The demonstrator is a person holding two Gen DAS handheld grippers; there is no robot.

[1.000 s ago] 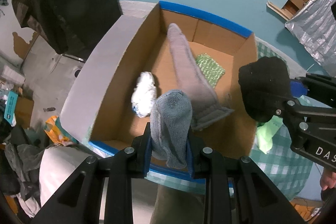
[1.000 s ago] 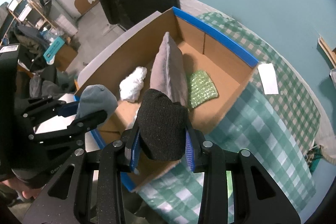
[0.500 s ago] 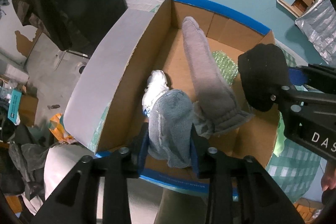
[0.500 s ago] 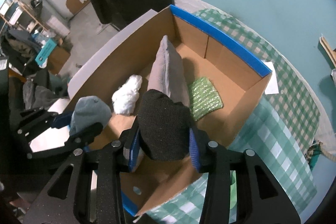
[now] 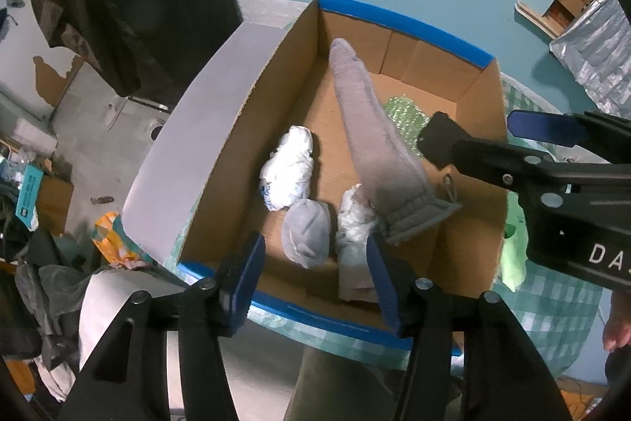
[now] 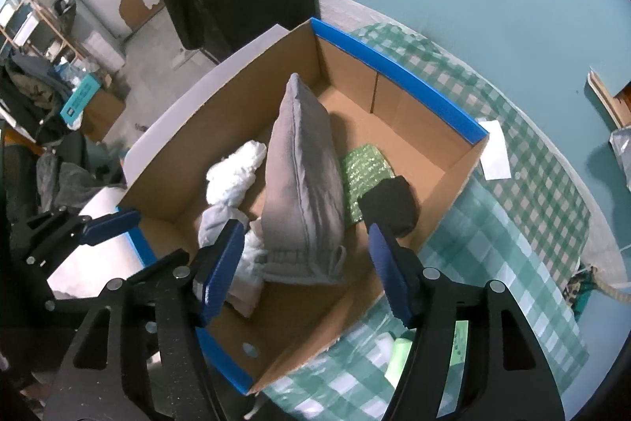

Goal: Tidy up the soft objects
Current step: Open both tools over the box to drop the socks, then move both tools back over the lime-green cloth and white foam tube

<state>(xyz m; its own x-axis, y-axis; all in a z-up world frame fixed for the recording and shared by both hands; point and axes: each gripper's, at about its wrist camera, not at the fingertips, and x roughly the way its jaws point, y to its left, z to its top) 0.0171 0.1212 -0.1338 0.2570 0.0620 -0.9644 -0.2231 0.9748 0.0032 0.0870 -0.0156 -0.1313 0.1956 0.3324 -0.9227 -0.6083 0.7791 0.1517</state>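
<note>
A cardboard box (image 5: pixel 402 22) with blue-taped rims holds a long grey mitt (image 5: pixel 374 145), a white crumpled bundle (image 5: pixel 290 172) and a sparkly green pad (image 6: pixel 364 164). A balled grey sock (image 5: pixel 305 235) lies loose on the box floor near the front wall. Above it my left gripper (image 5: pixel 313 279) is opening, its pads clear of the sock. A black sock (image 6: pixel 390 204) rests in the box (image 6: pixel 398 73) on the green pad beside the mitt (image 6: pixel 303 184). My right gripper (image 6: pixel 303 269) is opening over the box with nothing pressed between its pads.
The box stands on a green-checked cloth (image 6: pixel 532 184) with a white paper slip (image 6: pixel 495 152) beside it. A pale green item (image 5: pixel 512 255) lies right of the box. A hand (image 5: pixel 617 318) shows at the right edge. Dark clothing hangs behind; clutter covers the floor at left.
Both grippers opened wide. The grey sock dropped out of the left jaws onto the box floor. The black sock left the right jaws and landed on the green pad.
</note>
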